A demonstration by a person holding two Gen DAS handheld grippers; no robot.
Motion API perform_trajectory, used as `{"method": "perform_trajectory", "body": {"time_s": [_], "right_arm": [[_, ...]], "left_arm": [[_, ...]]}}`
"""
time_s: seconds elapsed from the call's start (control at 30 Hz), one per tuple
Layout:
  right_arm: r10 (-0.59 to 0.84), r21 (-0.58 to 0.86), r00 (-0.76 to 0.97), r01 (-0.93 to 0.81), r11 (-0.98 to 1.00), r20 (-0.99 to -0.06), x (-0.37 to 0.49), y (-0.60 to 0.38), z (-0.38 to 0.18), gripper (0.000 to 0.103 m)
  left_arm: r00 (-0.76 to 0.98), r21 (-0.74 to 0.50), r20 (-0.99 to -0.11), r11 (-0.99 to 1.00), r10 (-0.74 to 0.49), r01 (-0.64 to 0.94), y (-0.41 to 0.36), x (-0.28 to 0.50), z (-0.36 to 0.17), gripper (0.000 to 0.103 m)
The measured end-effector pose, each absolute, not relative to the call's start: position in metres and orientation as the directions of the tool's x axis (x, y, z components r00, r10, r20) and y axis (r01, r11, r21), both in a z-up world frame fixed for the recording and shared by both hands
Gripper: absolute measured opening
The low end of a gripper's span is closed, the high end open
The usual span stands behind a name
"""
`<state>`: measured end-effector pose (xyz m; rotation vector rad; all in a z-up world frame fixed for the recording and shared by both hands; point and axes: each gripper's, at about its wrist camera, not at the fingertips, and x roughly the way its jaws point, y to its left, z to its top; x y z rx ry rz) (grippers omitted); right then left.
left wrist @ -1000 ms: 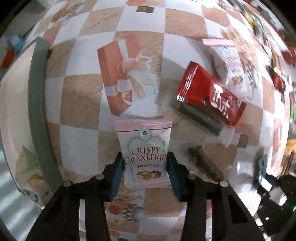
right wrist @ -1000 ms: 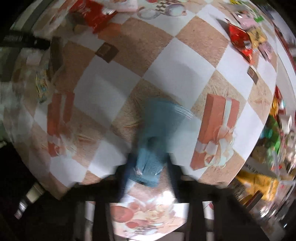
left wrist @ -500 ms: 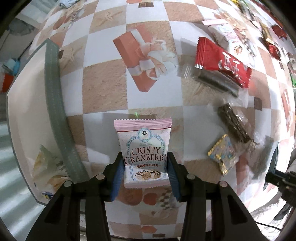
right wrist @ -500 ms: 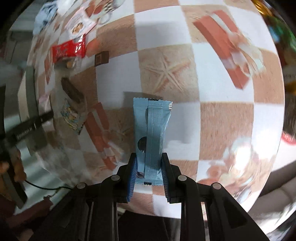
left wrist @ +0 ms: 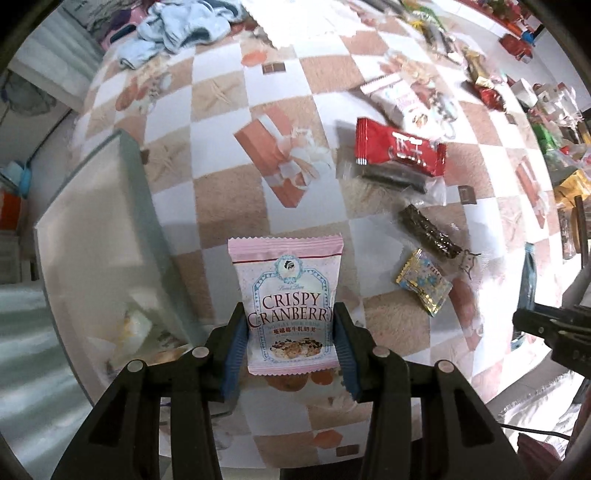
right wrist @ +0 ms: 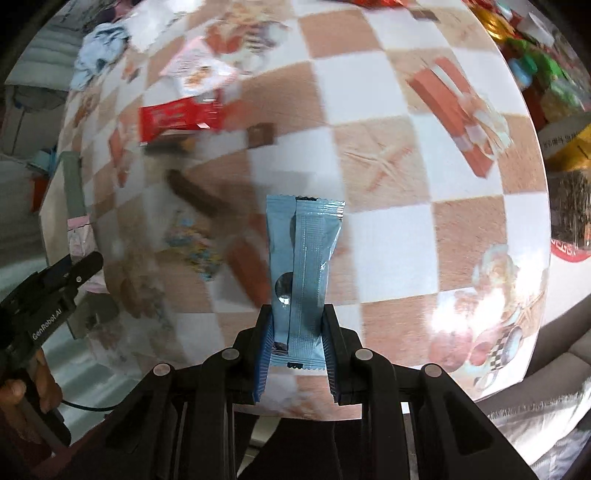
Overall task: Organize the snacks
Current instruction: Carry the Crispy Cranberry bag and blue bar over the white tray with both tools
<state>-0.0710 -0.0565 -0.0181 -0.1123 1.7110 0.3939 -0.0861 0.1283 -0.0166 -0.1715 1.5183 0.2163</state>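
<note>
Leftmost, a pale tray (left wrist: 92, 236) with a grey-green rim lies at the table's (left wrist: 229, 155) edge, a few wrapped snacks blurred in its near corner. Just right of it, left gripper (left wrist: 290, 345) clenched on a pink cranberry pack (left wrist: 286, 299), blue pads against both side edges, pack upright and lifted above the checkered cloth. Further right on the cloth: a red bar (left wrist: 400, 151) overlapping a dark bar in clear wrap (left wrist: 391, 179); behind them a white-and-pink pack (left wrist: 397, 98); nearer, a brown bar (left wrist: 430, 230), and just beside it a small gold-edged candy (left wrist: 423, 282). A heap of blue cloth (left wrist: 177, 27) sits at the far edge; loose wrappers crowd the far right, too small to tell. Right wrist view: left gripper (right wrist: 79, 266) shows at the left margin, hand (right wrist: 33, 391) on its handle. Centre, right gripper (right wrist: 297, 349) clamped on the lower part of a blue bar (right wrist: 303, 258), seam side facing the camera, bar standing upright above the cloth. Table surface in this view smeared by motion blur; the red bar (right wrist: 177, 118) and the white-and-pink pack (right wrist: 197, 72) are readable upper left.
</note>
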Motion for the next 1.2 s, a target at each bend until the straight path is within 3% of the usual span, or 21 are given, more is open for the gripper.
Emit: {"method": "perform_trajectory", "body": {"time_s": [0.2,0.5,1.2], "right_arm": [[0.140,0.192,-0.155,-0.398,0.897,-0.978,-0.081,-0.010,-0.003,0.027],[0.123,0.175,-0.132,-0.528,0.831,-0.984,-0.089,0.045,0.013,0.027],[0.080,0.134,-0.109,-0.725,0.675,-0.991,-0.120,0.141,0.030,0.027]], "left_arm": [[0.086,0.026,-0.995,0.963,0.051,-0.270,0.146,-0.124,0.018,0.048],[0.119,0.017,-0.991,0.931,0.065,-0.366,0.214,-0.168,0.022,0.048],[0.143,0.010,-0.985,0.850,0.100,-0.526,0.285,-0.220,0.028,0.048]]}}
